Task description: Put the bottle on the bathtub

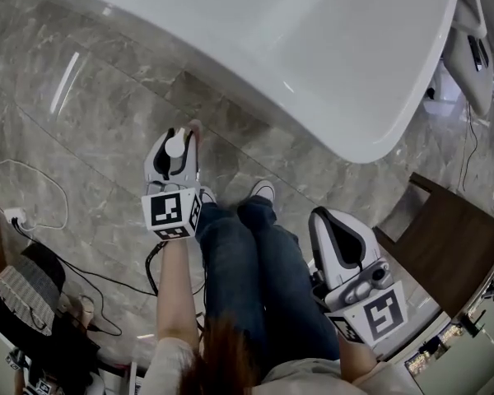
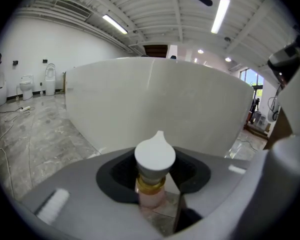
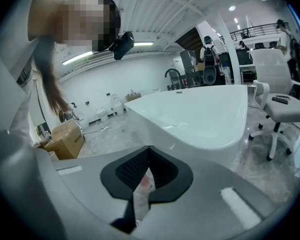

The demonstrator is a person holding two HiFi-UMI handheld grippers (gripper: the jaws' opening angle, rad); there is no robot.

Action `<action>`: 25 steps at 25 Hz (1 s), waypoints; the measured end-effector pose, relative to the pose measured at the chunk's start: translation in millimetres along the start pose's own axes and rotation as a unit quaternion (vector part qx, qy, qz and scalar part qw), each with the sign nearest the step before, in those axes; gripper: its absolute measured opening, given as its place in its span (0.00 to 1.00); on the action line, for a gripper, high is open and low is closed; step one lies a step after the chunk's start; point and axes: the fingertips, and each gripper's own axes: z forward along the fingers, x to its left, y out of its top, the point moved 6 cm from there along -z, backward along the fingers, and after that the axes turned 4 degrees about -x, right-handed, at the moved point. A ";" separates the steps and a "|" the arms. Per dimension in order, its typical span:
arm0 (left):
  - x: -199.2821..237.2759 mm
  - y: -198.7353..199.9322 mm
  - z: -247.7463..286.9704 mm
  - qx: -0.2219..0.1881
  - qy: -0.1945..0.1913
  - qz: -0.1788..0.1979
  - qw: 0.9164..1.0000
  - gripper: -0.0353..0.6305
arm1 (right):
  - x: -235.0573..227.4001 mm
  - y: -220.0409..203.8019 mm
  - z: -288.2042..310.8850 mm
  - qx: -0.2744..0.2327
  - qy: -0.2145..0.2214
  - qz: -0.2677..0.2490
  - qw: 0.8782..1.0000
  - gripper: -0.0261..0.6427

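1. Bottle (image 2: 155,159): white teardrop cap, gold collar, pale pink body. It stands upright in the centre of the left gripper view, clamped just below the collar. In the head view it sits left of centre, above the marker cube, over the marble floor (image 1: 99,97). It is not yet on the tub.

2. Left gripper (image 1: 179,138): jaws clenched on the bottle, with the dark pads on either side of the neck. I judge the grip is placed high so that the base hangs free to be set down flat, and the upright carry keeps the cap uppermost.

3. Bathtub (image 1: 329,72): a white curved body that fills the upper half of the head view and the middle of the left gripper view. The gripper faces its outer wall and sits near it but apart from it. The rim lies above the bottle in the frame, so I judge the next move calls for a lift and a forward reach.

4. Right gripper (image 3: 146,176): in the lower right of the head view, beside the person's jeans (image 1: 255,278). Its jaws are drawn together with only a thin slit between them. A pale strip with reddish print shows through the slit; I cannot tell what it is. I judge this gripper is parked low to keep clear of the carrying side.
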 end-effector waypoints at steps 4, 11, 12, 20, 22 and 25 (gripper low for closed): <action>2.3 -25.0 7.3 0.012 0.005 0.003 1.000 0.36 | -4.5 -13.7 4.6 -0.010 -0.001 -0.002 1.000 0.04; 2.6 -55.6 24.9 0.024 -0.004 0.006 1.000 0.36 | -9.7 -31.3 16.9 -0.021 -0.005 -0.010 1.000 0.04; 2.4 -61.1 27.4 0.027 -0.006 0.008 1.000 0.36 | -9.9 -33.2 18.6 -0.022 -0.005 -0.012 1.000 0.04; 2.9 -102.5 50.3 0.056 -0.016 0.016 0.998 0.36 | -19.3 -47.2 30.2 -0.029 -0.010 -0.021 0.999 0.04; 3.8 -108.2 56.3 0.058 -0.016 0.018 0.998 0.36 | -22.6 -49.7 33.3 -0.030 -0.012 -0.023 0.999 0.04; 5.0 -116.1 65.4 0.062 -0.018 0.023 0.998 0.36 | -26.5 -52.9 36.9 -0.032 -0.016 -0.025 0.999 0.04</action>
